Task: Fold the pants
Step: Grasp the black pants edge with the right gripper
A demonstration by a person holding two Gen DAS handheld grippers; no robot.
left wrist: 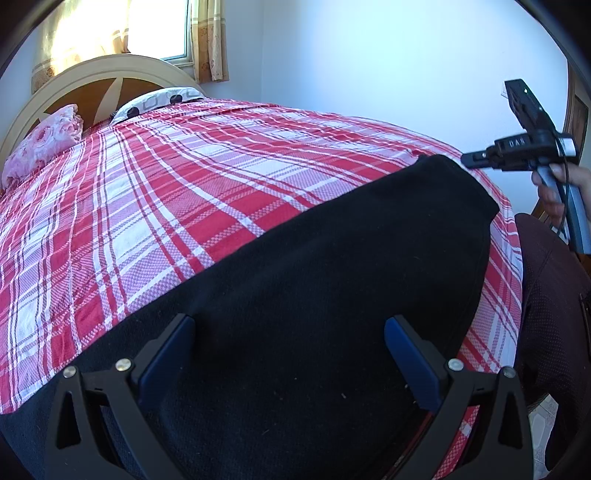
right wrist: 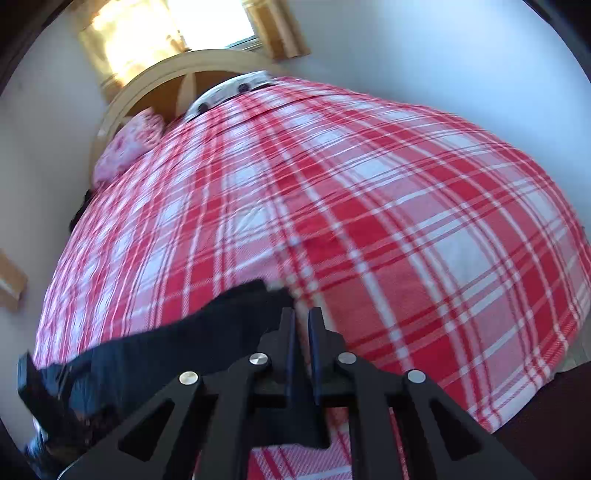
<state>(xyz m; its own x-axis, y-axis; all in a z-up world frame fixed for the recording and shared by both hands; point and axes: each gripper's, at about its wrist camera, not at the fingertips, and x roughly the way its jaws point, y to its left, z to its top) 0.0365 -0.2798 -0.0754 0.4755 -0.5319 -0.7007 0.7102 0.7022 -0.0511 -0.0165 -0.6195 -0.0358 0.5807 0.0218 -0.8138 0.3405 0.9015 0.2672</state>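
Observation:
Black pants lie flat along the near edge of a bed with a red and white plaid cover. My left gripper is open, its blue-padded fingers spread just above the pants. My right gripper hovers in the air past the far end of the pants. In the right wrist view my right gripper has its jaws nearly together with nothing between them, next to the pants' end. The plaid cover fills that view.
A pink floral pillow and a grey patterned pillow lie against the cream headboard. A curtained window is behind it. The person's dark-clothed body stands at the bed's right edge.

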